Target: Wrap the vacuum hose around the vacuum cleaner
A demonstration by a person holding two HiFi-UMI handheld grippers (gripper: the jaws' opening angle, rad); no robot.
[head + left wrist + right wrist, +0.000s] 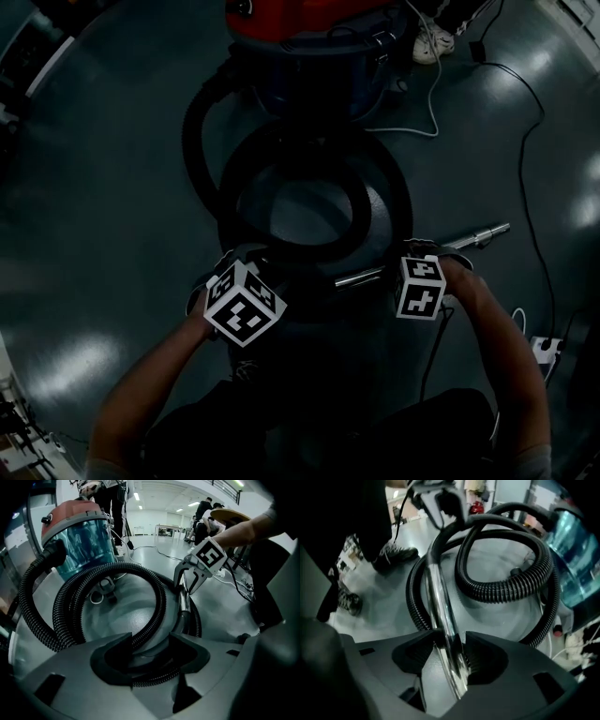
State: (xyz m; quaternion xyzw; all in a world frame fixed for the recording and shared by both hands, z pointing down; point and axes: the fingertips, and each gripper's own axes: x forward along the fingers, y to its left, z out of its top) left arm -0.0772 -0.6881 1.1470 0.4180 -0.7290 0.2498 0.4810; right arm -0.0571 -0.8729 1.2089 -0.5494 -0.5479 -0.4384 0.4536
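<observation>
The vacuum cleaner (309,56) has a red lid and a clear blue body (79,531) and stands on the grey floor ahead of me. Its black ribbed hose (202,141) lies in loops in front of it. My left gripper (147,653) is shut on the hose (65,602) at the near left of the coil (236,267). The chrome wand (438,597) runs between the jaws of my right gripper (450,656), which stand open around it, with a gap showing at the right pad. In the head view the right gripper (417,253) sits over the wand (473,236).
A black cable (525,187) and a white cable (433,103) trail over the floor at the right. A power strip (547,349) lies at the near right. A person's shoes (431,42) stand beside the vacuum cleaner, and other people (206,513) are far back.
</observation>
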